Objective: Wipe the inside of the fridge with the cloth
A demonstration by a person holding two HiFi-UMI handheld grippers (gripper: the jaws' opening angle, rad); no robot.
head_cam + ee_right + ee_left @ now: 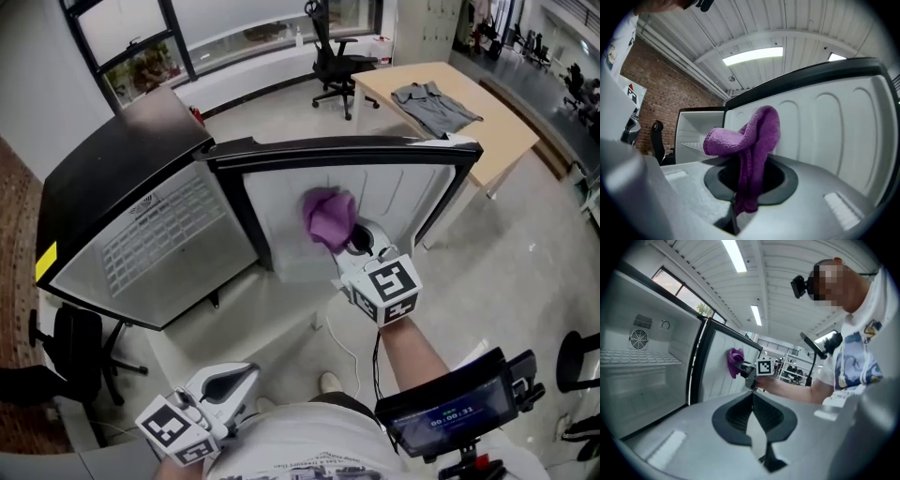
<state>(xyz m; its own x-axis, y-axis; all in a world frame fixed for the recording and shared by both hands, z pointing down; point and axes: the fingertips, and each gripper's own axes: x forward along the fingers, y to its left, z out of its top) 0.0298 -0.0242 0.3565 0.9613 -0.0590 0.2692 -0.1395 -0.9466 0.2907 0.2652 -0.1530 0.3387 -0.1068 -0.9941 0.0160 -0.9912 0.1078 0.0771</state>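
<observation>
The fridge [122,169] stands open, its white inside and wire shelf [155,239] facing me. Its door [412,187] is swung wide, the moulded inner panel toward me. A purple cloth [328,217] is bunched against that inner panel, and my right gripper [361,242] is shut on it. In the right gripper view the cloth [750,140] drapes out of the jaws in front of the door panel [825,126]. My left gripper [234,380] hangs low by my body, shut and empty. From the left gripper view the cloth [735,361] shows against the door.
A wooden table [511,131] with a grey shirt [436,103] stands behind the door. A black office chair [333,56] is farther back, another chair [70,347] at the left. A white cable [352,352] lies on the floor. A screen device [450,412] sits at my right.
</observation>
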